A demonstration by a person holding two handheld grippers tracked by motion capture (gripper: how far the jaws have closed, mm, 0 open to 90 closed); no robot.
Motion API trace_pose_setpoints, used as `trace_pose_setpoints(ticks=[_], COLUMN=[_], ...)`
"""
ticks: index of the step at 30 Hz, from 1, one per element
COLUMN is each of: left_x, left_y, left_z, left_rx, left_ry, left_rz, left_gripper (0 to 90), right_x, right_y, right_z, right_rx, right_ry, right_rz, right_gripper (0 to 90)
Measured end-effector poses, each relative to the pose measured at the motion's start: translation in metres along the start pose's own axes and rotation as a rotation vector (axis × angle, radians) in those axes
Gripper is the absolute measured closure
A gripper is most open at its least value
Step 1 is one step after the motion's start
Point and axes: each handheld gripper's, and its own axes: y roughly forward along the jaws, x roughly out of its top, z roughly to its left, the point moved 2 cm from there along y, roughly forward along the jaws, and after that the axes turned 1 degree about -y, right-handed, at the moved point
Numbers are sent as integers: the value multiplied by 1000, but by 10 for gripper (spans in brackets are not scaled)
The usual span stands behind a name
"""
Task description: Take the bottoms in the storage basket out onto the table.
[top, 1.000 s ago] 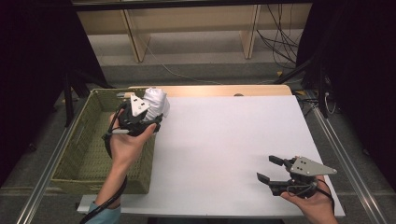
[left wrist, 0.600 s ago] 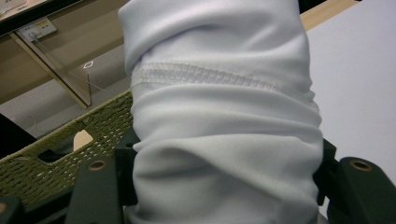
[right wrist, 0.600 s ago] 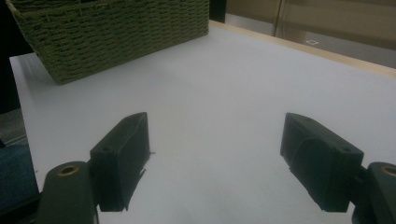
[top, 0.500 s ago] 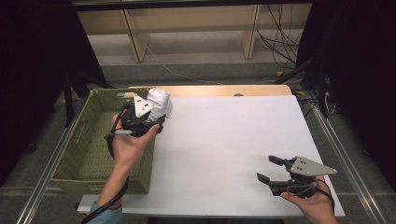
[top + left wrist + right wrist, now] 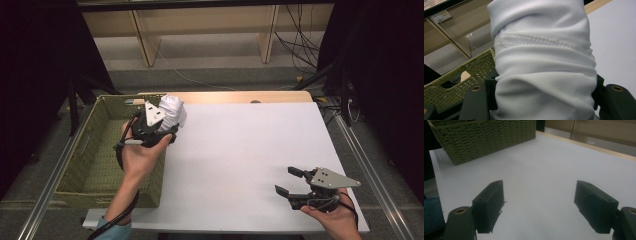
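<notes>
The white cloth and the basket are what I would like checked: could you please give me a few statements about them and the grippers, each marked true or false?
1. The left gripper is shut on the white cloth. True.
2. The cloth lies flat on the table. False: it is bunched between the jaws, held by the basket's far corner.
3. The right gripper holds a second cloth. False: its jaws stand open with nothing between them.
4. The green woven basket sits at the table's left edge. True.

Basket left, tools apart on the desk

The basket sits at the desk's left edge; the cloth bundle hangs over its far right corner in the left tool; the right tool rests near the front right.
</notes>
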Motion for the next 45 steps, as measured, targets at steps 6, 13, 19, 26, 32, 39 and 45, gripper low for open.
trace_pose_setpoints(ticks=[6,13,19,26,32,39,45], left_x=[1,1,1,2,2,3,4], left_y=[1,2,3,4,4,4,4], left_z=[-3,-7,-10,-14,-16,-18,-20], left_rx=[-5,-17,-41,-41,-45,-50,-52], left_ry=[8,9,0,11,18,25,28], left_rz=[2,-1,-2,2,4,6,4], left_gripper=[362,362,362,362,362,362,362], right_x=[0,0,0,0,0,0,0], right_y=[0,0,0,0,0,0,0], right_z=[0,0,0,0,0,0,0], right_rx=[1,0,1,1,0,1,1], right_ry=[0,2,2,0,0,0,1], right_rz=[1,0,0,1,0,0,-1], right_gripper=[250,250,250,250,250,250,250])
